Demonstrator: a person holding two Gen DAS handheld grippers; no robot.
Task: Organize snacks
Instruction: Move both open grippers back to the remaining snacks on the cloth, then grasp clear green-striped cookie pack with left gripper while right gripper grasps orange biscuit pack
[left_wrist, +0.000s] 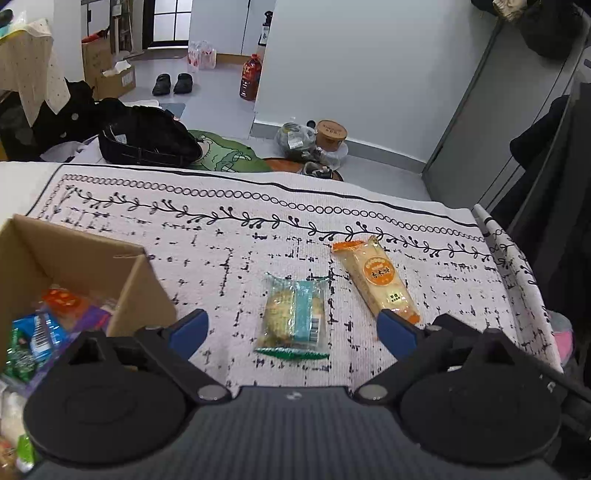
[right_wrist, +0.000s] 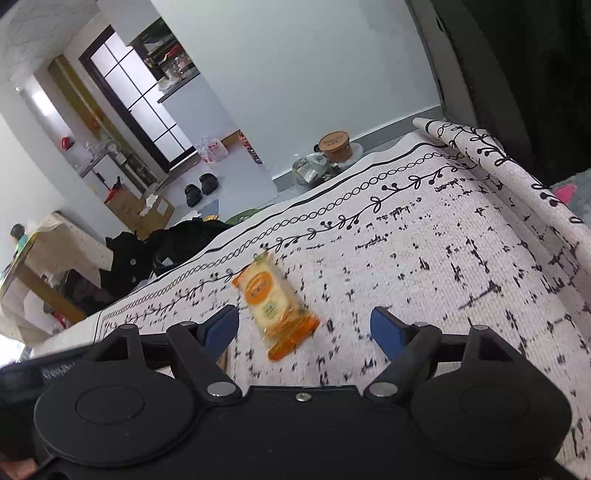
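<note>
Both tongs stand wide and hold nothing; the left tongs (left_wrist: 291, 332) hang over the table (left_wrist: 221, 258), which carries a white cloth with black marks, and the green-sealed cookie packet (left_wrist: 293, 317) lies flat between their blue fingertips (left_wrist: 190, 332), touching neither; just to the right of it lies the orange rice cracker packet (left_wrist: 376, 280), slanted, with its near end close beside the right blue fingertip; whether they touch I cannot tell. At the left edge stands the cardboard box (left_wrist: 140, 291), open on top, with several coloured snack packets (left_wrist: 40, 332) inside. The right tongs (right_wrist: 304, 328) are tilted over the same cloth; the orange rice cracker packet (right_wrist: 273, 306) lies between their fingertips (right_wrist: 384, 330), nearer to the left one, a little blurred.
</note>
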